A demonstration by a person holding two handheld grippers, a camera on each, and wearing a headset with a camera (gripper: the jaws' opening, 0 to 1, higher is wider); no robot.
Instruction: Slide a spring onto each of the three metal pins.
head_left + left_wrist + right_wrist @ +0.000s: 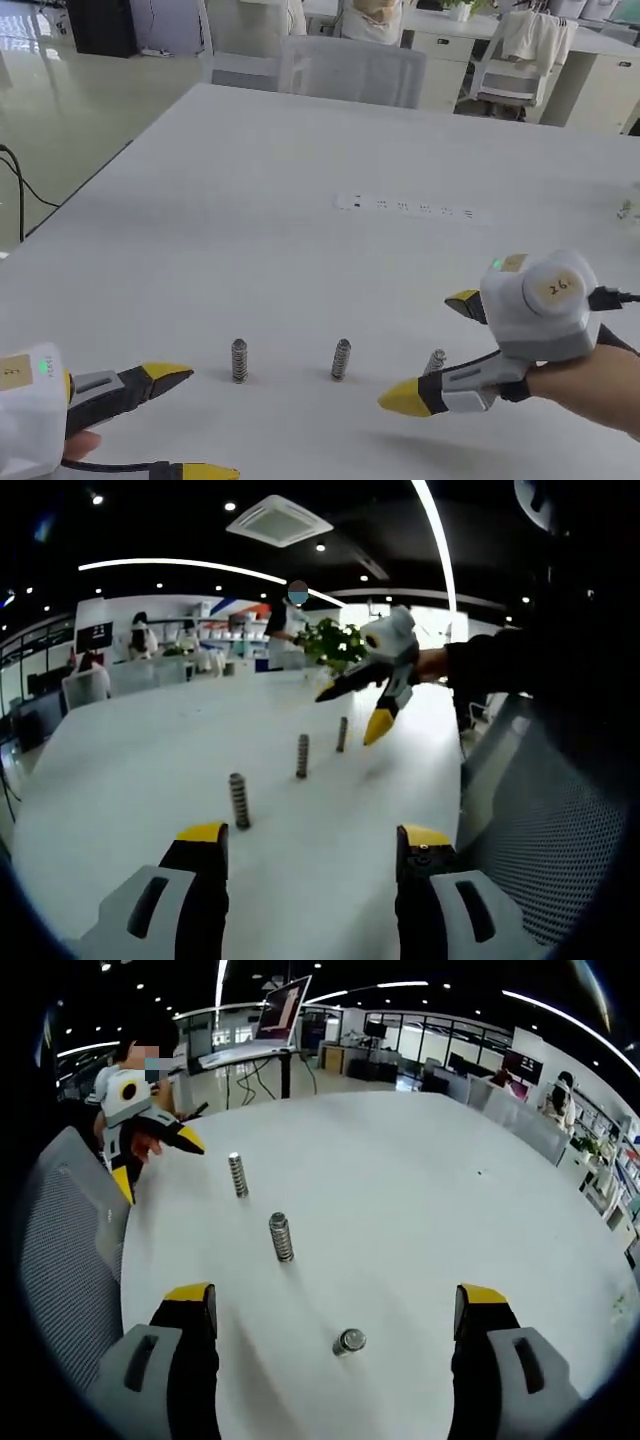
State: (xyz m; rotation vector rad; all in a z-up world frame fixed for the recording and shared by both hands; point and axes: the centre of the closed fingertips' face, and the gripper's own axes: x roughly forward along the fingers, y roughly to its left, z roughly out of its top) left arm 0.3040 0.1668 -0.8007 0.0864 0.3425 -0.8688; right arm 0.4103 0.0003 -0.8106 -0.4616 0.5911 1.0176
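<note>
Left gripper [212, 422] at 8 o'clock and right gripper [418, 348] at 4 hover, fingers [408, 398] wide apart, empty, flanking three standing springs [341, 359] on the tabletop [300, 150].

Head view: taken from above, on the person's side, aimed forward and down across the white desk [300, 150]. The row of three springs [341, 359] is seen side-on, low in frame.

Left gripper view: set low over the desk and aimed along the row. The left-end spring [239, 800] is closest, and the right tool [350, 715] is seen beyond the far end.

Right gripper view: aimed back along the same row from the opposite end. The right-end spring [349, 1341] is looked down on from close by, with the left tool [160, 1170] seen past the farthest spring.

The row is shared by all three views.
</note>
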